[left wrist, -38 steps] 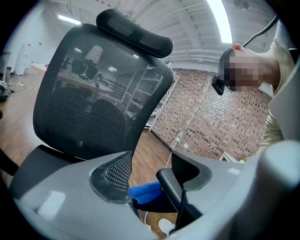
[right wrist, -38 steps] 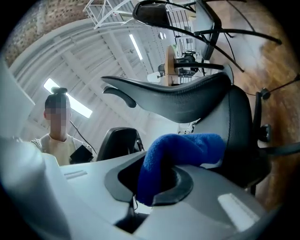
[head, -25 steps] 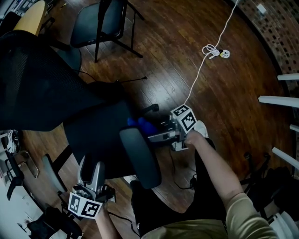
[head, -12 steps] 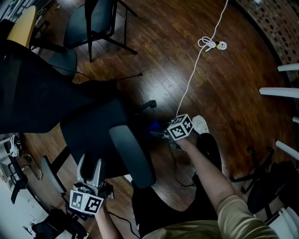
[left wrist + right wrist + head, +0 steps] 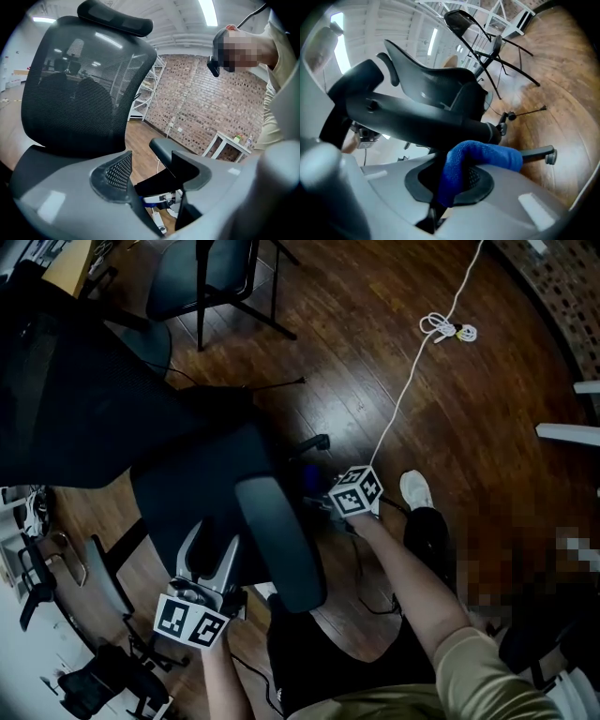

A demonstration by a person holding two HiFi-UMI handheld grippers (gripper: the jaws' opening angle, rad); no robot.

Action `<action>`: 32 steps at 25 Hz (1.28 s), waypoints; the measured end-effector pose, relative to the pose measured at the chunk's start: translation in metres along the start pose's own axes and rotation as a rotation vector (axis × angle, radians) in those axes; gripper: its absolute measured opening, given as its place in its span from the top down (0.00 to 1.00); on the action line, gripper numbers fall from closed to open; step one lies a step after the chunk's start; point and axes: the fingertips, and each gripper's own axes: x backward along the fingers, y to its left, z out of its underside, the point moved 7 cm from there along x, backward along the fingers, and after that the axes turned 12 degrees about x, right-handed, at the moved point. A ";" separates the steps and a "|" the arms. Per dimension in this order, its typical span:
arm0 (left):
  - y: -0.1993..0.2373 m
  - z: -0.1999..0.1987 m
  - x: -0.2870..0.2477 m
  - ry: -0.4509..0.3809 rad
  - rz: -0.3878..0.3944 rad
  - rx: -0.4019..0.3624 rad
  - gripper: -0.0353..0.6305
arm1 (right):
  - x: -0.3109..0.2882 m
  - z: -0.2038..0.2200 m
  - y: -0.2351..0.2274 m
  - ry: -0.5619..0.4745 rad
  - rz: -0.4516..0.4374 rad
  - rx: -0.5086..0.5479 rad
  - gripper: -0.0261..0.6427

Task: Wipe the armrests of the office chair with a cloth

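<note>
The right gripper (image 5: 319, 501) pinches a blue cloth (image 5: 480, 157) by a small fold at about 2 o'clock from the armrest (image 5: 279, 540), apparently below the pad's level. A stroke from here could catch the support and pull the cloth free. The left gripper (image 5: 208, 559), spread and empty at 8 o'clock, braces nothing, so the office chair (image 5: 187, 493) may roll or swivel.

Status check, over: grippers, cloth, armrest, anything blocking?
Left gripper open, empty, aimed at chair. Right gripper shut on blue cloth, low beside armrest; contact unclear. White cable on floor, not blocking.
</note>
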 end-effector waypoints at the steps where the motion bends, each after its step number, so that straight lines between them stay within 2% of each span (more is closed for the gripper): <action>1: 0.000 0.001 0.000 0.000 0.002 0.003 0.56 | 0.005 -0.002 0.008 -0.026 -0.052 0.014 0.95; 7: -0.001 0.002 0.000 -0.025 0.024 0.016 0.56 | 0.028 -0.026 0.064 -0.106 -0.307 0.151 0.95; 11: 0.002 0.004 -0.004 -0.039 0.035 0.028 0.56 | 0.039 -0.038 0.089 -0.151 -0.465 0.191 0.95; 19: 0.004 0.006 0.006 -0.035 0.040 0.024 0.56 | 0.054 -0.058 0.128 -0.287 -0.705 0.208 0.94; 22: 0.008 0.007 0.012 -0.028 0.035 0.015 0.56 | 0.058 -0.065 0.139 -0.316 -0.745 0.230 0.94; 24: 0.010 0.005 0.020 -0.035 0.022 0.016 0.56 | 0.059 -0.063 0.142 -0.302 -0.707 0.232 0.94; 26: 0.008 0.000 0.031 -0.050 0.007 0.022 0.56 | 0.064 -0.060 0.143 -0.266 -0.610 0.221 0.94; 28: 0.003 -0.009 0.040 -0.075 -0.010 0.020 0.56 | 0.078 -0.060 0.131 -0.192 -0.408 0.231 0.93; 30: -0.008 -0.021 0.047 -0.120 -0.028 0.018 0.56 | 0.108 -0.072 0.110 -0.123 -0.150 0.264 0.93; 32: -0.025 -0.039 0.060 -0.164 -0.027 0.035 0.56 | 0.148 -0.098 0.112 -0.133 0.064 0.302 0.93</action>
